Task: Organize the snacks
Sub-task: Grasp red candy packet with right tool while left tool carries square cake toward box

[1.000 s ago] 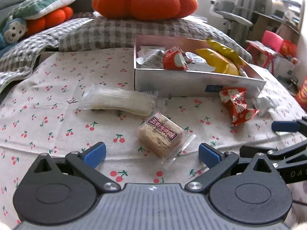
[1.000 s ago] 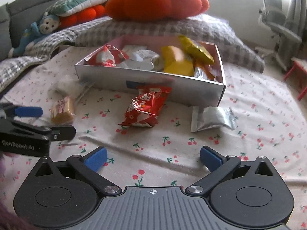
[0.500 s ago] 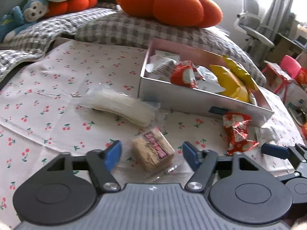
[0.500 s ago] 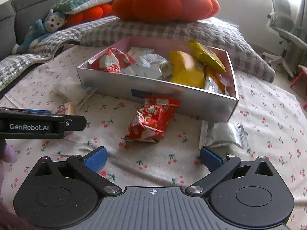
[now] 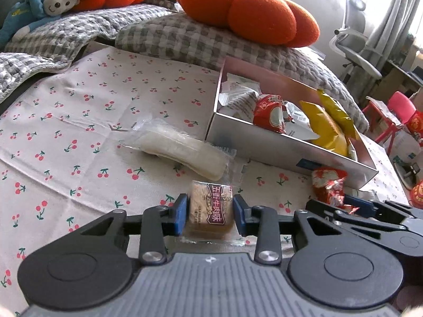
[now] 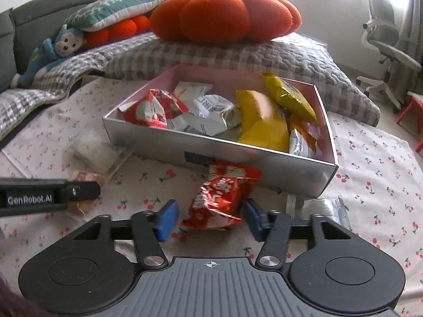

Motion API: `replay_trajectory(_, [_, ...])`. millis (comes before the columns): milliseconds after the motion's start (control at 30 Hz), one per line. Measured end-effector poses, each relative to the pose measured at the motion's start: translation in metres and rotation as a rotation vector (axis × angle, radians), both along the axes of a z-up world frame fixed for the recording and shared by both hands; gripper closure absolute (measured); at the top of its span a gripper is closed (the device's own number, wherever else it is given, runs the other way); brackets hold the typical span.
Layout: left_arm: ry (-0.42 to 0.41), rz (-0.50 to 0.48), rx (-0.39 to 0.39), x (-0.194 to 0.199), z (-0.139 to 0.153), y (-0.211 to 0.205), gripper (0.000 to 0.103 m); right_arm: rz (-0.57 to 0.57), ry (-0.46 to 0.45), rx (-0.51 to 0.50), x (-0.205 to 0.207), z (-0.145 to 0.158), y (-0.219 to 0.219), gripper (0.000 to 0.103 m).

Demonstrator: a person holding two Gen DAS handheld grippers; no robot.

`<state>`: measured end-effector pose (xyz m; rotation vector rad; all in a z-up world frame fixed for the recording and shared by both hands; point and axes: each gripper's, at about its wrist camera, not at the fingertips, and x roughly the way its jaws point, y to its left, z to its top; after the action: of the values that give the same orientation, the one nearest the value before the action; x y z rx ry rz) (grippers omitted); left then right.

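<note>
The left gripper [image 5: 210, 215] is clamped on a small biscuit pack [image 5: 210, 211], its blue pads pressing both sides of the pack, which lies on the cherry-print cloth [image 5: 79, 121]. The right gripper [image 6: 210, 218] straddles a red snack bag [image 6: 220, 200]: its fingers are partly closed, with a gap showing on the left side, while the right pad is just beside the bag, so no grip is made. A silver packet [image 6: 321, 207] lies on the cloth right of that bag. Just beyond the biscuit pack lies a long clear-wrapped white snack [image 5: 182, 152]. Behind both sits the silver box [image 6: 211, 155], holding red, white and yellow snack bags. Beyond the box, an orange pumpkin cushion [image 6: 224, 15] rests on a checked quilt [image 6: 238, 55], with a blue monkey toy [image 6: 50, 55] to the left.
</note>
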<state>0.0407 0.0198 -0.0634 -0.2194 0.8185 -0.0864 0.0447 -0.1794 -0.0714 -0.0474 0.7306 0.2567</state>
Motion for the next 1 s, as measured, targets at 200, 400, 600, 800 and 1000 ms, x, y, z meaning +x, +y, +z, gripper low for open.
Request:
replay_trajectory(200, [0.018, -0.010, -0.019, 0.001, 0.001, 0.003, 0.070, -0.027, 0.026, 0.026, 0.006, 0.000, -0.001, 0.063])
replay_trajectory(400, [0.039, -0.018, -0.057, 0.006, 0.004, 0.005, 0.070, -0.036, 0.036, 0.054, 0.007, 0.004, -0.004, 0.069])
replay_trajectory(600, [0.029, -0.031, -0.063, 0.006, 0.008, 0.005, 0.070, -0.039, 0.048, 0.086, 0.007, 0.010, -0.007, 0.071])
replay_trajectory(800, [0.038, -0.047, -0.080, 0.007, 0.011, 0.006, 0.070, -0.039, 0.059, 0.113, 0.005, 0.014, -0.010, 0.071])
replay_trajectory(1000, [0.032, -0.059, -0.094, 0.007, 0.016, 0.007, 0.070, -0.050, 0.072, 0.160, 0.005, 0.021, -0.016, 0.072])
